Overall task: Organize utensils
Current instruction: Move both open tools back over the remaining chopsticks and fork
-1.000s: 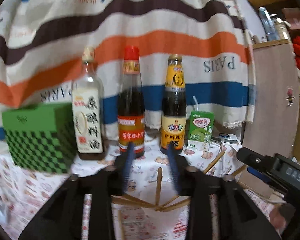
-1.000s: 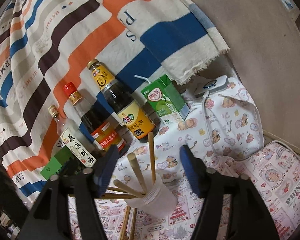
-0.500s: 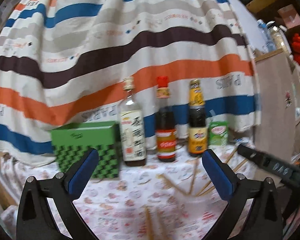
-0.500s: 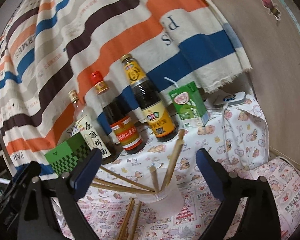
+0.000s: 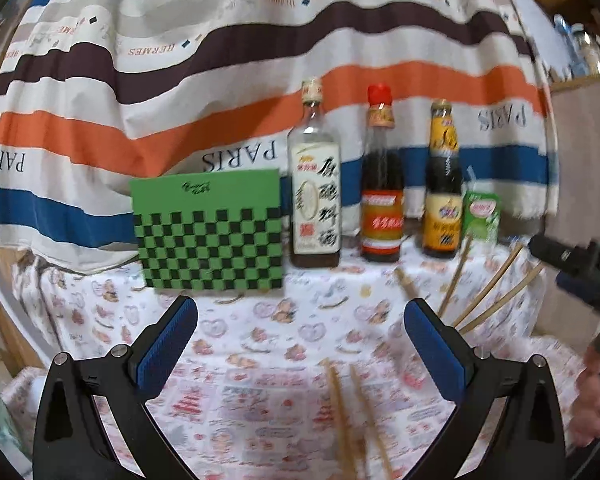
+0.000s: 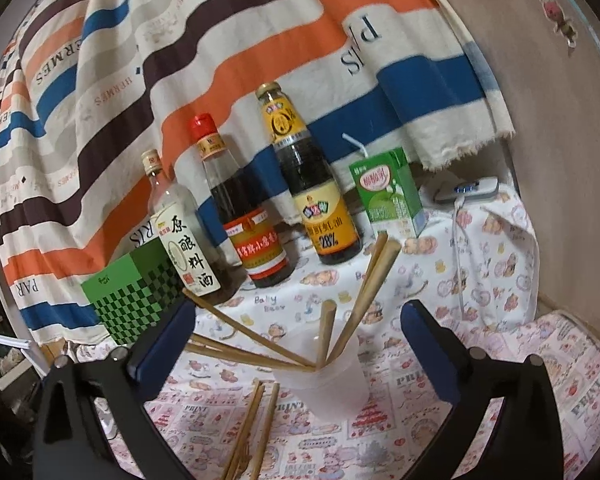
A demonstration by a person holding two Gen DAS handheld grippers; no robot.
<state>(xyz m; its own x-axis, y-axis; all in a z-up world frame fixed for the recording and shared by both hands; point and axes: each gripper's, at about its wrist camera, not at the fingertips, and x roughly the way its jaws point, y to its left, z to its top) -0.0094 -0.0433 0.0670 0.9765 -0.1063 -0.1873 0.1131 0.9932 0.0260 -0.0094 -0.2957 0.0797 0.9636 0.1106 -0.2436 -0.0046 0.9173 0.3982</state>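
My right gripper [image 6: 298, 330] hangs with its jaws spread wide and gripping nothing, and the cup [image 6: 324, 376] stands on the tabletop [image 6: 480, 364] between them, a little nearer the camera than their tips, touching neither. The cup is a pale translucent plastic one, upright, with several plain wooden chopsticks [image 6: 370, 284] fanned out of it: two lean up and to the right, one stands nearly straight, and others splay low to the left, one passing in front of my left-hand pad. More loose chopsticks [image 6: 256, 420] lie flat on the printed cloth just in front of the cup. My left gripper [image 5: 300, 338] is also open wide and empty; a loose pair of chopsticks [image 5: 354, 420] lies on the cloth below and between its jaws, blurred, reaching toward the bottom edge. From that view the cup's sticks [image 5: 488, 292] rise beyond the right-hand jaw, and the other gripper's dark body [image 5: 576, 268] reaches in from the right edge with a hand [image 5: 592, 400] below it. Both grippers point across the tabletop at a green box [image 5: 210, 232], three bottles [image 5: 380, 188] and a carton [image 5: 482, 216] lined up against a striped cloth [image 5: 220, 80]
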